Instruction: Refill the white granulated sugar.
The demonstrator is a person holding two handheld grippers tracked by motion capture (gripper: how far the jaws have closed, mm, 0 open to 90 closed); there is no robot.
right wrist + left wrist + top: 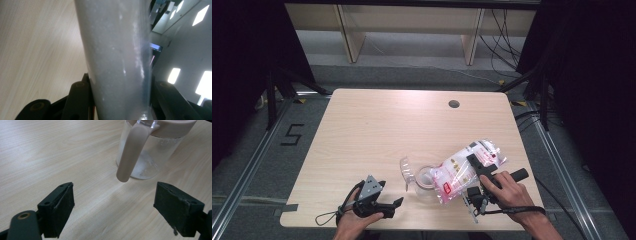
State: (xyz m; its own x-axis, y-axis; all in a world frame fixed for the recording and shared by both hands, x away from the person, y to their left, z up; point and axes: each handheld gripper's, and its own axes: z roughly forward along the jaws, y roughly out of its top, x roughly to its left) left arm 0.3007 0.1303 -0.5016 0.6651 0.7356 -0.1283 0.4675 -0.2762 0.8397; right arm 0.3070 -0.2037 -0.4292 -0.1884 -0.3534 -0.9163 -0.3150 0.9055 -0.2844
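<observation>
Pouring from the plastic bag (464, 169) clamped in our right gripper (476, 167) into the jar (147, 155); next we tip further, left gripper (120, 212) wide, empty.

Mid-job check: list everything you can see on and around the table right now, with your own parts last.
Table: one, light wood, centre.
Cable hole: one, dark, far right of the tabletop.
Jar: one, clear with beige rim and handle, near-right of the table.
Bag: one, clear plastic with red print, tipped over the jar.
Shelving: pale wood, behind the table.
Left gripper: black, open, facing the jar.
Right gripper: black, fingers shut on the bag.
</observation>
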